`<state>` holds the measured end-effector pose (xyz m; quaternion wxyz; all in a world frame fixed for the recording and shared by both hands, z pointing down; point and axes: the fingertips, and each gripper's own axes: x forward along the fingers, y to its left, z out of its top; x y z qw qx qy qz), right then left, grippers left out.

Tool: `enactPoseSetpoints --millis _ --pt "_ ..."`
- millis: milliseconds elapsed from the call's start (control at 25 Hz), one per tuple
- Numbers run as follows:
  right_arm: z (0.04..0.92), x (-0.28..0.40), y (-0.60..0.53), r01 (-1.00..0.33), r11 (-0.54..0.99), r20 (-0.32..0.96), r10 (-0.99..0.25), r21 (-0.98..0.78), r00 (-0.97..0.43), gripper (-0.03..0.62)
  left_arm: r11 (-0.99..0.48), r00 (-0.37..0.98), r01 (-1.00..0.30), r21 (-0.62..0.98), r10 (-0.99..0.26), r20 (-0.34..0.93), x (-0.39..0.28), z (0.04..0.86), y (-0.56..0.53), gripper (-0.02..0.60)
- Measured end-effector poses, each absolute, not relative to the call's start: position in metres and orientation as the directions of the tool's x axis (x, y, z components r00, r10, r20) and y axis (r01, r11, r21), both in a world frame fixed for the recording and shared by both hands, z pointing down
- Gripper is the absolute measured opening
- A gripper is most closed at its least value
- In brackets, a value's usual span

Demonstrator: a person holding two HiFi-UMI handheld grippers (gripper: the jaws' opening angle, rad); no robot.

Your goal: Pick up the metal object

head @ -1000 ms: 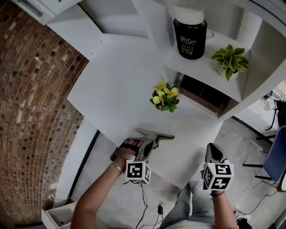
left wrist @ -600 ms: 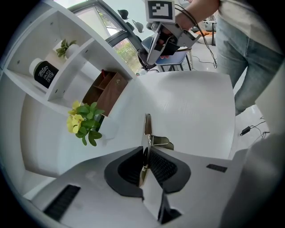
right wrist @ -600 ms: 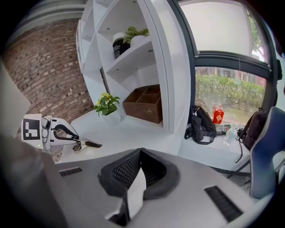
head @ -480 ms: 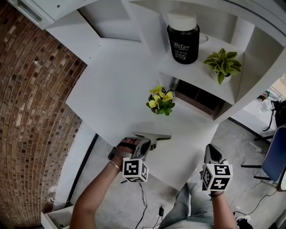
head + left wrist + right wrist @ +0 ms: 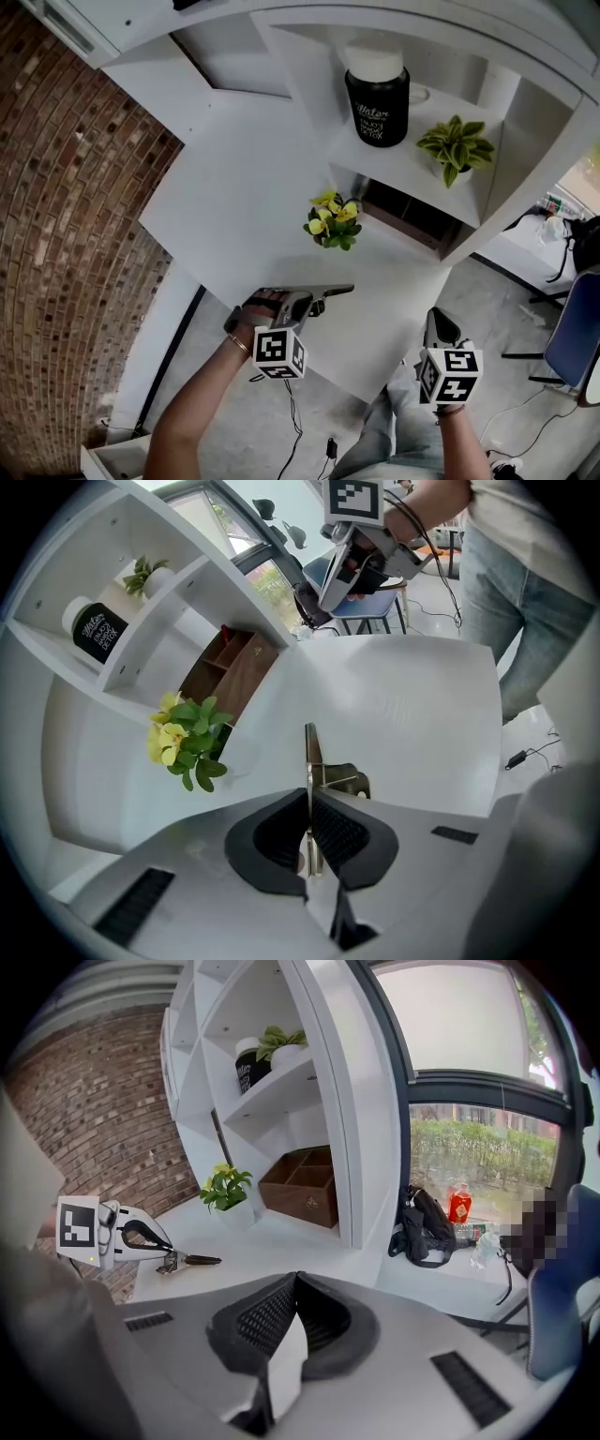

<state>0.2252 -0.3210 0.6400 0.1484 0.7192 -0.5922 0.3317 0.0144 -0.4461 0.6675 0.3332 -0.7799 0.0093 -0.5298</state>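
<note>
Metal object (image 5: 330, 292), low centre at the white table's (image 5: 234, 197) near edge, is pinched edge-on by the left gripper (image 5: 303, 306), whose jaws have just closed on it. The forearm reaches in from lower left, with the gripper angled steeply down.

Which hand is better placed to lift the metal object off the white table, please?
Left. The left tool is already shut on the metal object at the near edge of the table. The right tool is shut on nothing and sits off to the side, apart from the object.

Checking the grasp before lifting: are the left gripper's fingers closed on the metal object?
Yes, the left gripper has its fingers pressed against both sides of the metal object.
</note>
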Motion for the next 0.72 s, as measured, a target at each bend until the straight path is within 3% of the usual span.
enactPoseSetpoints --millis 440,720 --pt "0.626 0.223 -0.323 -0.961 -0.212 0.635 -0.771 -0.18 0.051 0.002 -0.84 0.456 0.224 -0.493 -0.357 0.815 0.014 0.653 -0.439 0.012" --pt "0.602 0.214 -0.326 -0.973 -0.147 0.61 -0.793 -0.178 0.009 0.002 -0.873 0.472 0.057 -0.485 -0.404 0.783 0.007 0.628 -0.437 0.012"
